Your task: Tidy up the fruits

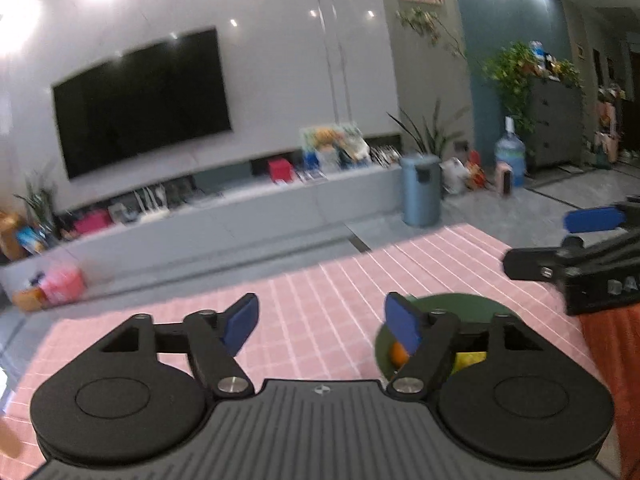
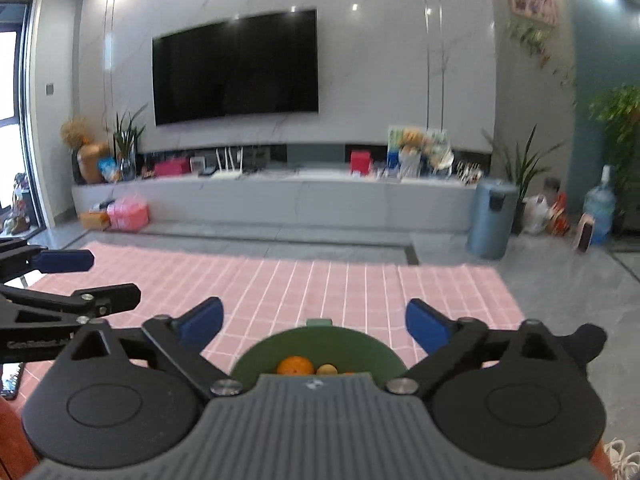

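Note:
A dark green bowl point(image 2: 316, 344) sits on the pink checked tablecloth point(image 2: 320, 288), just under my right gripper. An orange point(image 2: 295, 365) and a small yellow fruit point(image 2: 327, 369) lie in it. In the left wrist view the bowl point(image 1: 460, 308) is behind my right finger, with the orange point(image 1: 398, 353) and a yellow fruit point(image 1: 470, 360) partly hidden. My left gripper point(image 1: 320, 322) is open and empty above the cloth. My right gripper point(image 2: 316, 322) is open and empty above the bowl. Each gripper shows in the other's view, the right gripper point(image 1: 576, 240) and the left gripper point(image 2: 80, 276).
The tablecloth point(image 1: 320, 300) ends at a far edge, with grey floor beyond. A blue bin point(image 2: 492, 220) stands past the far right corner. A TV point(image 2: 236, 66) hangs above a long low cabinet point(image 2: 272, 196). An orange-red surface point(image 1: 612, 344) lies at the table's right.

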Motion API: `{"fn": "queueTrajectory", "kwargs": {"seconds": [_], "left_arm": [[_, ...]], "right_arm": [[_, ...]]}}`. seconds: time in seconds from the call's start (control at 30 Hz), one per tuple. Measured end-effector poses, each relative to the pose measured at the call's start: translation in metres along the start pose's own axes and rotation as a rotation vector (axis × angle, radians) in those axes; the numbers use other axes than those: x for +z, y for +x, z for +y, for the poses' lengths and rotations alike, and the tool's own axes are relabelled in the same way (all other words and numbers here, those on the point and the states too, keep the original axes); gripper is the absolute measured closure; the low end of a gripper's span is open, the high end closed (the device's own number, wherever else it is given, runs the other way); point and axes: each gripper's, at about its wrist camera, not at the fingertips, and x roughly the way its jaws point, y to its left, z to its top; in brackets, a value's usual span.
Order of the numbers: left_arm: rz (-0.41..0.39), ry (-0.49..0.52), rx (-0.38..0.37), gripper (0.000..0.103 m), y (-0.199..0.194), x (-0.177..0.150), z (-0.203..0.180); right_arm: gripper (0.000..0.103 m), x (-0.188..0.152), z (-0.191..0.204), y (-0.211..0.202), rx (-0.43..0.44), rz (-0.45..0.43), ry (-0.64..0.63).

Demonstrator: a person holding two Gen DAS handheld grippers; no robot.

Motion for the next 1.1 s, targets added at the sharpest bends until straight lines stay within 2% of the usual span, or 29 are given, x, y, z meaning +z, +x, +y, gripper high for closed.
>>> {"fn": "queueTrajectory", "kwargs": {"seconds": [0.17,0.37,0.47,0.63,0.87,1.1], "left_arm": [[-0.073,0.025,0.126,0.01,-0.02,-0.009,-0.009],[-0.003,-0.042,0.108,0.009,-0.021,-0.028,-0.007],[0.047,-0.079,0.138,0.009,-0.015,-0.043,-0.004],[0.142,-0.133,0.128,0.009,-0.008,-0.066,0.003],[0.242,-0.136,0.112,0.009,0.002,-0.085,0.008],[0.323,-0.151,0.095,0.009,0.01,-0.102,0.01]], "right_arm": [[0.007,-0.02,0.021,-0.039,-0.072,-0.079,-0.003],[0.007,-0.055,0.042,-0.059,-0.11,-0.107,-0.006],[0.005,-0.066,0.051,-0.054,-0.091,-0.065,-0.027],[0.005,-0.08,0.054,-0.036,-0.07,0.016,-0.011],[0.005,-0.101,0.051,0.0,-0.082,0.161,0.013],[0.005,-0.111,0.05,0.016,-0.094,0.224,0.037]]}}
